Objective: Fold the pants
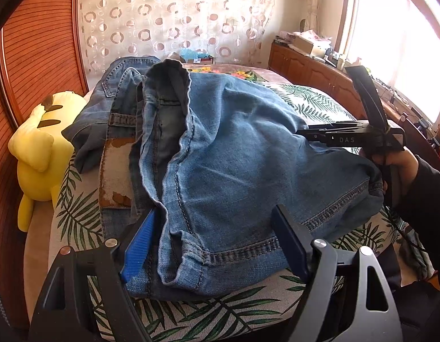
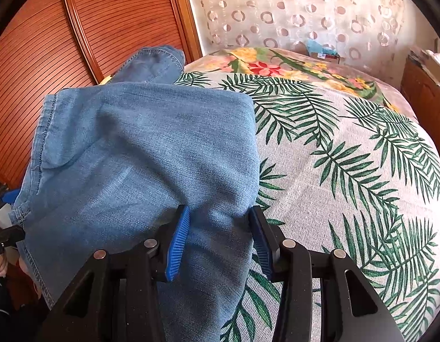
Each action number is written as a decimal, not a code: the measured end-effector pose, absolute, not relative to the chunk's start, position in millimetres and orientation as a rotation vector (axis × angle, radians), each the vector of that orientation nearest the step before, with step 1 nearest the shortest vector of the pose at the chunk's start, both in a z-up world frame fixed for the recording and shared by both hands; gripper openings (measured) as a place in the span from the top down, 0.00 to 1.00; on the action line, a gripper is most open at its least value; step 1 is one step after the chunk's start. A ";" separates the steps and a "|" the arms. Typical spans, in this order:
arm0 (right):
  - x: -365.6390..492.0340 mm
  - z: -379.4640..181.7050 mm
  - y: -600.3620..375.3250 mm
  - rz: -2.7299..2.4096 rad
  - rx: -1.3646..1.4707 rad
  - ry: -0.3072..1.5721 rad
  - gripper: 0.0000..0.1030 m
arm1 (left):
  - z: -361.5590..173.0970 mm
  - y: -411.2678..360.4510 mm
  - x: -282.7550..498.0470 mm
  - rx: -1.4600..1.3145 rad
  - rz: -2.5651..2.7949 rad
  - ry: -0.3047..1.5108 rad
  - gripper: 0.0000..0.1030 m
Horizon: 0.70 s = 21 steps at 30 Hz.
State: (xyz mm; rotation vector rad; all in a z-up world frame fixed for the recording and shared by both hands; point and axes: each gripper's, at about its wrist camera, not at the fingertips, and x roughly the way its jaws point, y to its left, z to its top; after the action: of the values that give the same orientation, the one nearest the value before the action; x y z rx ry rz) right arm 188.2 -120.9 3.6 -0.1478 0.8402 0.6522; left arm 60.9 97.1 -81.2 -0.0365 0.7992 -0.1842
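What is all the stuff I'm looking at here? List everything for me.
jeans: one pair, faded blue denim, piled on the bed, part folded over itself
leaf-print bedcover: one, pale grey with green fronds, spread over the bed
floral blanket: one, yellow, pink and green, at the far end of the bed
plush toy: one, yellow, beside the bed by the slatted panel
slatted wooden panel: reddish brown, left wall
curtain: sheer, ring pattern, far wall
wooden cabinet: brown, under the window, cluttered top
window: one, bright, right side
left gripper: black, blue pads, open around the jeans' hem
right gripper: black, blue pads, open, denim between the fingers
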 end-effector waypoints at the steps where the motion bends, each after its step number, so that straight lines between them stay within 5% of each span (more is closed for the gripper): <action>1: 187.7 3.5 -120.7 0.655 -0.146 0.838 0.61 | -81.2 97.0 60.6 -0.035 -0.184 0.800 0.22; 5: 186.6 2.8 -119.0 0.670 -0.147 0.848 0.69 | -81.7 97.6 62.0 -0.034 -0.183 0.801 0.22; 8: 188.6 5.2 -117.1 0.674 -0.155 0.878 0.88 | -81.6 97.4 62.0 -0.034 -0.183 0.801 0.22; 21: 151.0 69.4 -150.2 0.589 -0.160 0.689 0.94 | -74.9 97.7 67.8 -0.017 -0.190 0.784 0.22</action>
State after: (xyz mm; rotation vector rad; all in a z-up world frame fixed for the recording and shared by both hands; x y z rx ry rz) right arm 151.0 -150.2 69.4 -0.1602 0.6894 0.5889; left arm 67.8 97.7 -74.9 -0.0172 0.7843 -0.1899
